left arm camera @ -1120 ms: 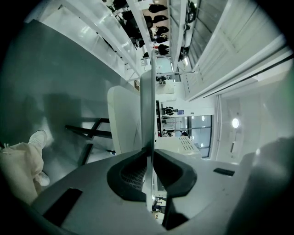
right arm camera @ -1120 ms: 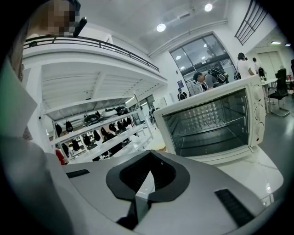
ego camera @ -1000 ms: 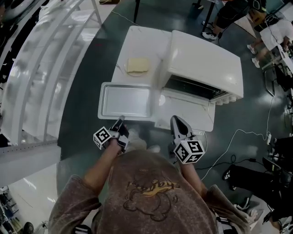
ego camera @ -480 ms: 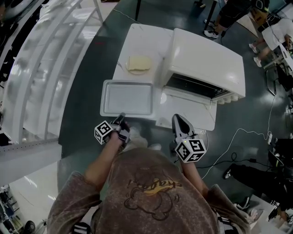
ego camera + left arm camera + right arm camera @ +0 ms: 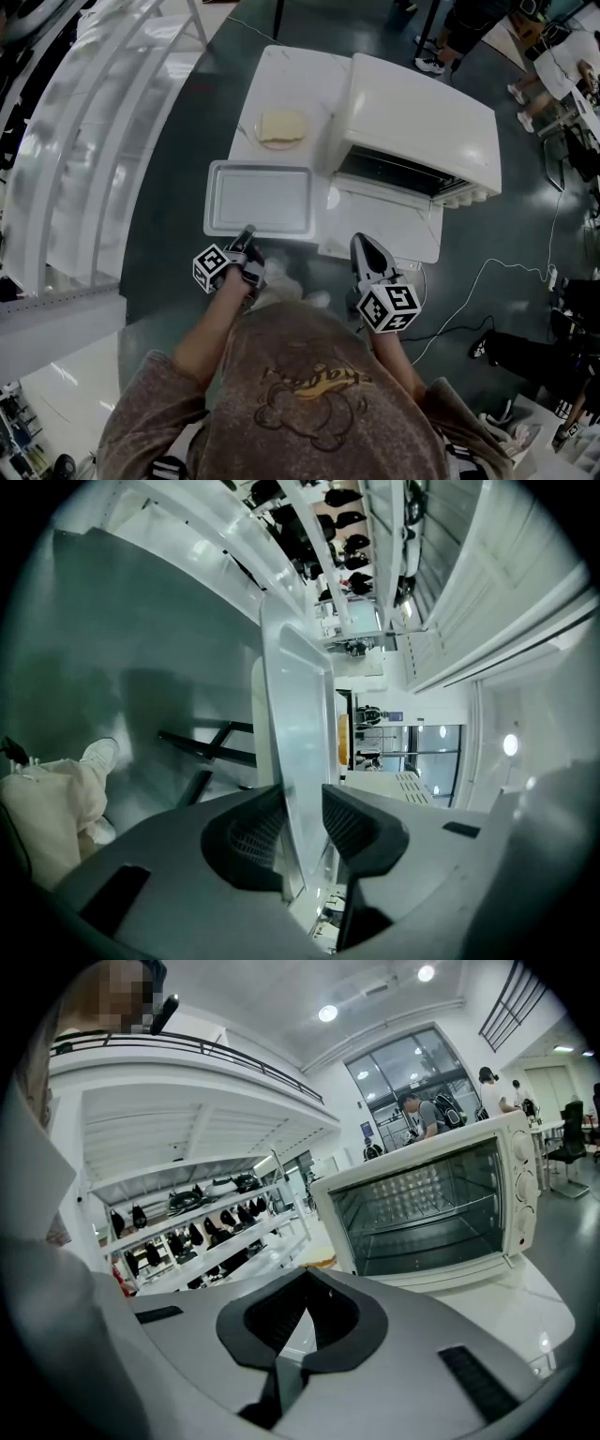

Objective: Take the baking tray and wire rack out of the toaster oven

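**Fingers easing off the tray rim**

Fingers of the left gripper are standing apart, having just been opening. The near rim of the baking tray is running between them. In the left gripper view one finger is lying close along the rim and the other is standing clear of it, so the tray is not being squeezed.

Just to the right, the right gripper is hovering at the near edge of the oven door. Its fingers are meeting tip to tip and holding nothing.

The tray is lying flat at the near left corner of the white worktop, outside the toaster oven and just beside the door. The door is hanging fully open, folded down towards the person.

Beyond the door, the oven is sitting on the right half of the worktop with its dark opening facing the grippers. In the right gripper view the wire rack is sitting inside the oven.

Behind the tray, left of the oven, a plate with a pale slice of bread is resting on the worktop, apart from the tray.

Farther off, people are standing and sitting around the room.
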Demonstrator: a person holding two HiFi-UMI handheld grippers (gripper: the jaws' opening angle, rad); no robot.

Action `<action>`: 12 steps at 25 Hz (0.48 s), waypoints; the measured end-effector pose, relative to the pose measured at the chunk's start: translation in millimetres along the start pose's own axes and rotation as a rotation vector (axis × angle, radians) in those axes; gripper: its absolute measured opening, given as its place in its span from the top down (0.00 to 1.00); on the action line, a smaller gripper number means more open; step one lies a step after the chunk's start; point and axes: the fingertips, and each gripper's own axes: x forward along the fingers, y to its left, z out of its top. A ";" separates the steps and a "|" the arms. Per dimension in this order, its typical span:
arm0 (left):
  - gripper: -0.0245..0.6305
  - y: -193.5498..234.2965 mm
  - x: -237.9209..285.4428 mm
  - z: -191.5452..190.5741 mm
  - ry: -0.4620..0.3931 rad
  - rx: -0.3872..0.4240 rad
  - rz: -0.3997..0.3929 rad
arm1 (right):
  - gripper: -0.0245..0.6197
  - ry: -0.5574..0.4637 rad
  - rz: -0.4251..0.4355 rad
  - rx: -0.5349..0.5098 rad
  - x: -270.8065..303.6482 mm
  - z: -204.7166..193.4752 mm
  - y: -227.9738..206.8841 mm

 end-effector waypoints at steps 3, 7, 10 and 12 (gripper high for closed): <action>0.80 1.9 -3.1 -3.4 -0.004 -0.006 -0.003 | 0.96 -0.003 -0.004 0.006 -2.2 -1.9 -1.6; 0.80 8.5 -7.8 -11.3 0.006 -0.005 0.014 | 0.96 -0.006 -0.007 0.010 -3.8 -2.1 -3.2; 0.80 11.7 -13.0 -25.7 0.038 0.003 0.028 | 0.96 -0.012 -0.007 0.016 -5.9 -2.3 -4.6; 0.80 7.6 -18.5 -37.7 0.064 0.014 0.025 | 0.96 -0.016 -0.008 0.020 -7.9 -2.4 -6.0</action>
